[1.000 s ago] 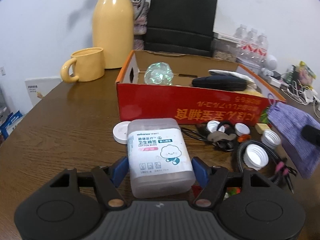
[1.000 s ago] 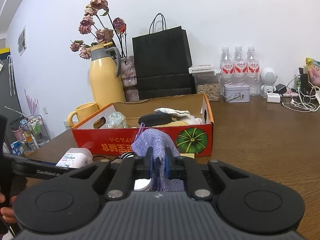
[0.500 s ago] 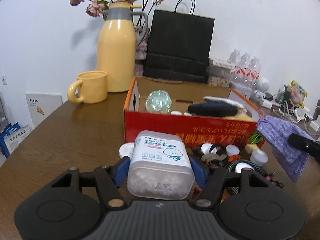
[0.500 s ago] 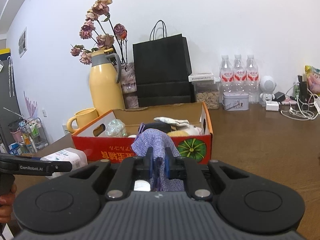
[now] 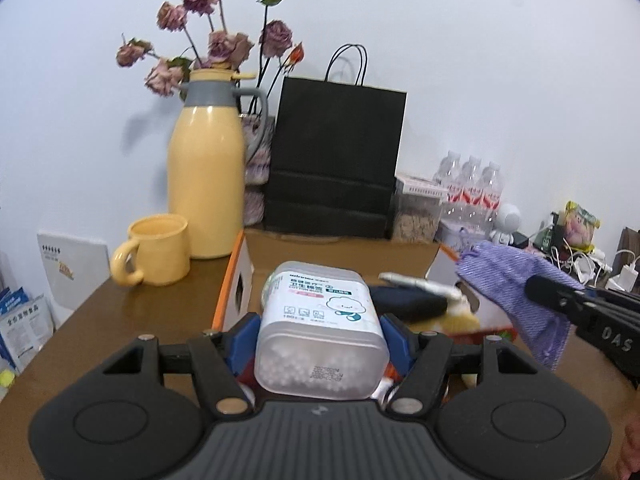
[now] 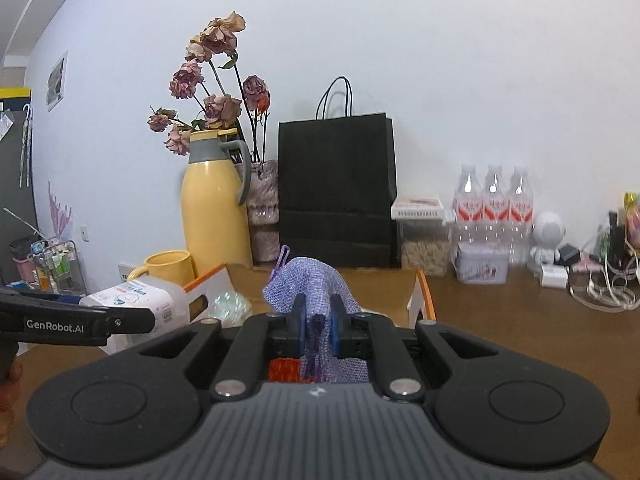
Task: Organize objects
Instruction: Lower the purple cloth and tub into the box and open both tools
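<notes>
The left gripper [image 5: 320, 330] pinches the swab box [image 5: 320, 328] by its sides, so it stays level, just before the carton [image 5: 236, 272]. The right gripper [image 6: 318, 320], pressed together on the pouch [image 6: 312, 284], probably holds it over the carton for dropping.

The left gripper [image 5: 320, 330] is tilted gently downward, its blue-padded black fingers [image 5: 244, 336] spread and pressing on both sides of a translucent plastic cotton-bud box with a white label [image 5: 322, 332], carried clear of the brown wooden table [image 5: 120, 320]. The right gripper [image 6: 319, 326] points nearly level, its jaws pinched tight on a purple knitted drawstring pouch [image 6: 310, 284]. A fingertip [image 6: 10, 380] shows at its handle's left edge.
</notes>
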Demonstrator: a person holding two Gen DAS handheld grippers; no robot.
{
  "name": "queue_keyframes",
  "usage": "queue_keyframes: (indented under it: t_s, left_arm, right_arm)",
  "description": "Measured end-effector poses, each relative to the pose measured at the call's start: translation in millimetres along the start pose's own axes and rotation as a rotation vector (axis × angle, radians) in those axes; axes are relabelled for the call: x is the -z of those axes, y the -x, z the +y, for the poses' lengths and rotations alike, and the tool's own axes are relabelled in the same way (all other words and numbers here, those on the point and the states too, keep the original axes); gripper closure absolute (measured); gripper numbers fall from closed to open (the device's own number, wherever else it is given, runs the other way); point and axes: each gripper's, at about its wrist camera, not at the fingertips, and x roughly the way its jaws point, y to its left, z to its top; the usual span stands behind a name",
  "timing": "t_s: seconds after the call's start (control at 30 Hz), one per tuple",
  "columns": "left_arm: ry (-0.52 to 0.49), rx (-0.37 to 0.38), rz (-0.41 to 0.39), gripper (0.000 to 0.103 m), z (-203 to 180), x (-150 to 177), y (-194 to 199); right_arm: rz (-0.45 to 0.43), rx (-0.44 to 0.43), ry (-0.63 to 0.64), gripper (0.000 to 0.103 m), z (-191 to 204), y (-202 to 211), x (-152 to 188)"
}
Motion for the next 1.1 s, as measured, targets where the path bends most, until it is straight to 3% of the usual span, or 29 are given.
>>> queue_keyframes:
  t_s: [0.57, 0.97, 1.03, 1.1]
  left_arm:
    - [-0.003, -0.03, 0.009, 0.039, -7.5, -46.9, -99.9]
    - [-0.022, -0.031, 0.057, 0.038, -3.6, -50.4, -157.0]
    - [-0.028, -0.026, 0.065, 0.038, -3.1, -50.4, -162.4]
    - [-0.027, -0.025, 0.08, 0.038, -1.9, -49.5, -168.0]
  right_arm:
    - [0.037, 0.008, 0.051, 0.091, -9.8, -105.6, -27.0]
    - [0.103, -0.011, 0.048, 0.091, -25.8, -160.2, -20.3]
    - [0.119, -0.012, 0.047, 0.09, -27.9, -166.1, -19.0]
    - [0.141, -0.011, 0.051, 0.082, -29.3, -172.5, -16.2]
